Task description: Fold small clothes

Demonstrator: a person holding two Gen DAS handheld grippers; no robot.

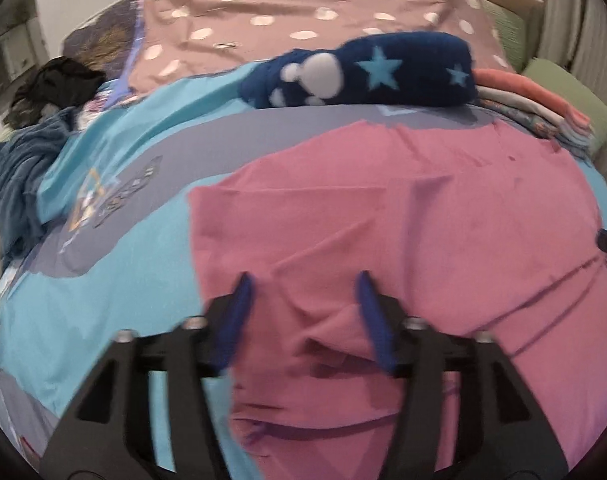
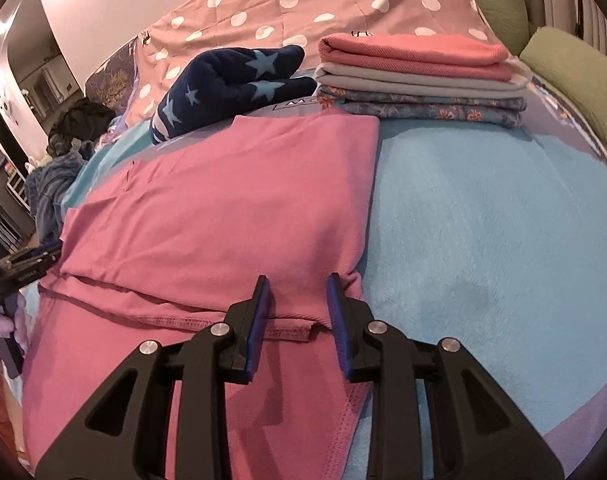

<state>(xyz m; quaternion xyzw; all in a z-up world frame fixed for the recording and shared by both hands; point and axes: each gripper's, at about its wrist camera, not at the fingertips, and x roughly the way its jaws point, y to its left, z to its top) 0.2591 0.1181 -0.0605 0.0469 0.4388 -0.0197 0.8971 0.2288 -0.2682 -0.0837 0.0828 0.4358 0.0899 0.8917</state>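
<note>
Mostly clutter at the far side of the bed (image 2: 483, 220): a navy star-print plush item (image 2: 231, 84) just beyond the pink garment (image 2: 223, 200), a folded stack (image 2: 419, 80) beside its far right corner, dark loose clothes (image 1: 27, 152) far left. Pink garment lies flat on the bedspread, partly folded, long axis running from near edge toward the pillows. Left tool (image 1: 303, 280) spread, fabric between the fingers, not pinched. Right tool (image 2: 299, 280) narrowly apart over the hem, pads not pressing.
</note>
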